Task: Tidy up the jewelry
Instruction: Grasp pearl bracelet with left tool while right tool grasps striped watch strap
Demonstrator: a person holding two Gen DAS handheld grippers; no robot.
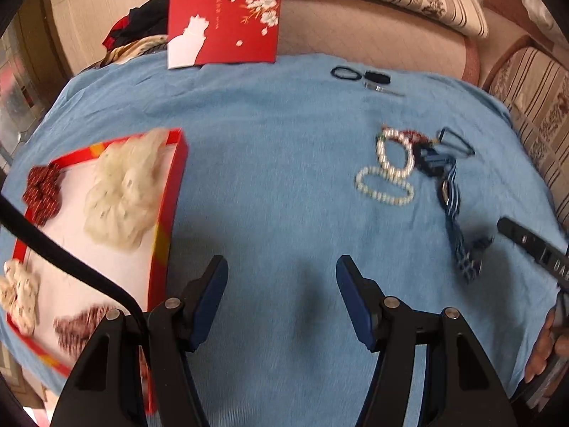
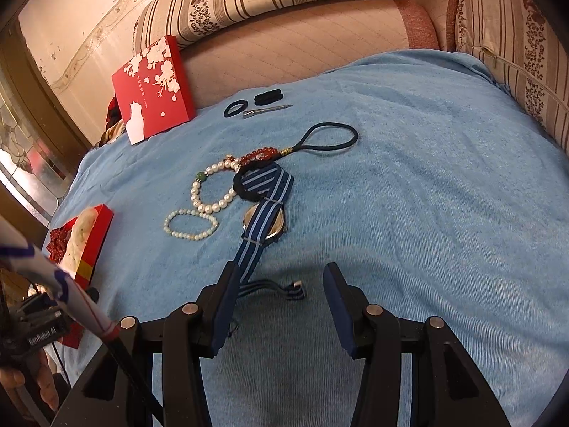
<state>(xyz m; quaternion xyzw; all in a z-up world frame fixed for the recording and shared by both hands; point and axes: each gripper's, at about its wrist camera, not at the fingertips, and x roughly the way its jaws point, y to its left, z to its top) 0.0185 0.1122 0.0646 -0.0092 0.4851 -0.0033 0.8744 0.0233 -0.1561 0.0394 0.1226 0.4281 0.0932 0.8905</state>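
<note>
A red open box (image 1: 170, 192) at the left holds cream scrunchies (image 1: 121, 192) and dark red ones (image 1: 42, 192); its edge also shows in the right wrist view (image 2: 96, 235). On the blue towel (image 2: 409, 195) lie two pearl bracelets (image 2: 213, 192) (image 1: 387, 174), a red bead strand with a dark cord loop (image 2: 313, 146), and a blue striped watch (image 2: 265, 224) (image 1: 450, 192). My left gripper (image 1: 282, 270) is open and empty over bare towel beside the box. My right gripper (image 2: 281, 277) is open, its left finger at the watch strap's near end.
A red box lid with white blossoms (image 1: 224, 17) (image 2: 153, 89) leans against the sofa at the back. Black hair ties and a metal clip (image 2: 256, 105) lie near the far towel edge. Striped cushions (image 2: 515, 53) stand behind and to the right.
</note>
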